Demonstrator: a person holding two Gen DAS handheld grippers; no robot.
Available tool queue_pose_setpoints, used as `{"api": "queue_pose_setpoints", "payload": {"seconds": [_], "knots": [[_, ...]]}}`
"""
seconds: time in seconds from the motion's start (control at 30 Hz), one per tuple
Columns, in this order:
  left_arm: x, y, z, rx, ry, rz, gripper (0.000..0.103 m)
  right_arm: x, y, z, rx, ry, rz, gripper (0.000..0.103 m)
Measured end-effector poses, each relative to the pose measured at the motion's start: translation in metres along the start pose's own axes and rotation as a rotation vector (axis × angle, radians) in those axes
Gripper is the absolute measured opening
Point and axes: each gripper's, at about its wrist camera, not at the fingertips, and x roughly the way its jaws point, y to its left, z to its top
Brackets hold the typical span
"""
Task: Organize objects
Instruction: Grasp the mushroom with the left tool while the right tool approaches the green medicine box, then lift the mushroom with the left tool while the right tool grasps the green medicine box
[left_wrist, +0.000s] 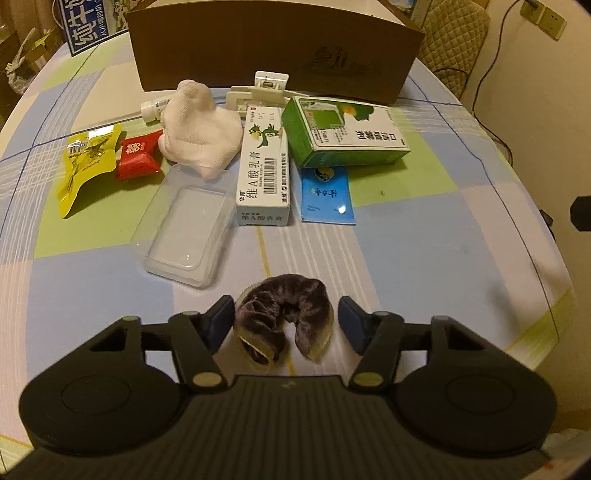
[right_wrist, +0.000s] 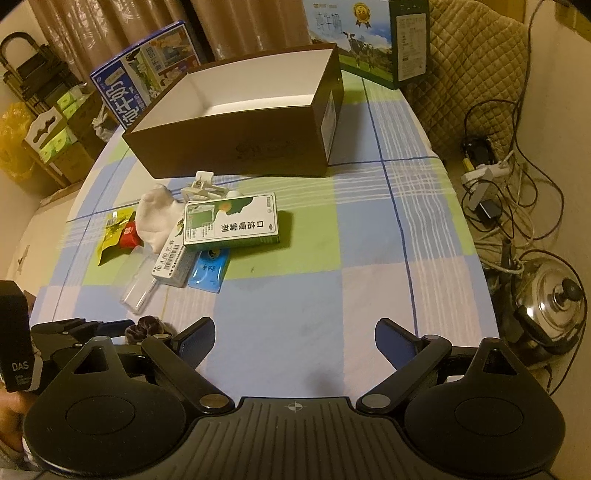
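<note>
Left tool (left_wrist: 284, 325): partly open around the purple scrunchie (left_wrist: 284, 317), left pad touching it, right pad just clear.
Right tool (right_wrist: 295, 343): jaws wide, nothing between them, above bare bench (right_wrist: 295, 295).
Scrunchie: on the near bench, in front of the clutter.
Middle: clear plastic tray (left_wrist: 184, 221), white ointment box (left_wrist: 264, 166), blue sachet (left_wrist: 327, 195), green box (left_wrist: 343, 129), white cloth (left_wrist: 199, 129), yellow and red packets at left.
Far: open brown cardboard box (right_wrist: 240, 147).
</note>
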Motion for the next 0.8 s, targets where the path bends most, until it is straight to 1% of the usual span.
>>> {"api": "queue_pose_setpoints", "payload": {"seconds": [0.07,0.13,0.17,0.23,0.3,0.33,0.43,0.53,0.63,0.7,0.8], "knots": [[0.002,-0.001,0.0,0.0,-0.005,0.015,0.049,0.003,-0.002,0.003,-0.012,0.001,0.007,0.092],[0.002,-0.001,0.0,0.002,-0.017,0.021,0.038,0.005,-0.004,0.007,-0.032,-0.003,0.017,0.092],[0.002,-0.002,-0.001,0.004,-0.022,0.024,0.036,0.006,-0.004,0.008,-0.041,-0.006,0.021,0.092],[0.0,-0.003,-0.002,0.009,-0.031,0.033,0.029,0.009,-0.005,0.013,-0.069,-0.016,0.035,0.092],[-0.003,-0.003,-0.004,0.009,-0.037,0.042,0.025,0.013,-0.004,0.022,-0.111,-0.034,0.05,0.092],[-0.006,-0.002,-0.005,0.007,-0.041,0.046,0.024,0.015,-0.004,0.025,-0.127,-0.041,0.057,0.092],[-0.017,0.002,-0.007,-0.016,-0.056,0.063,0.023,0.021,-0.002,0.037,-0.209,-0.088,0.117,0.092],[-0.031,0.013,-0.008,-0.067,-0.072,0.091,0.023,0.031,0.003,0.049,-0.342,-0.136,0.243,0.092],[-0.044,0.03,-0.008,-0.128,-0.082,0.127,0.024,0.045,0.014,0.057,-0.485,-0.149,0.319,0.092],[-0.053,0.044,-0.009,-0.176,-0.091,0.154,0.024,0.061,0.022,0.063,-0.592,-0.142,0.347,0.092],[-0.068,0.066,-0.013,-0.253,-0.107,0.215,0.024,0.084,0.03,0.068,-0.708,-0.108,0.371,0.091]]}}
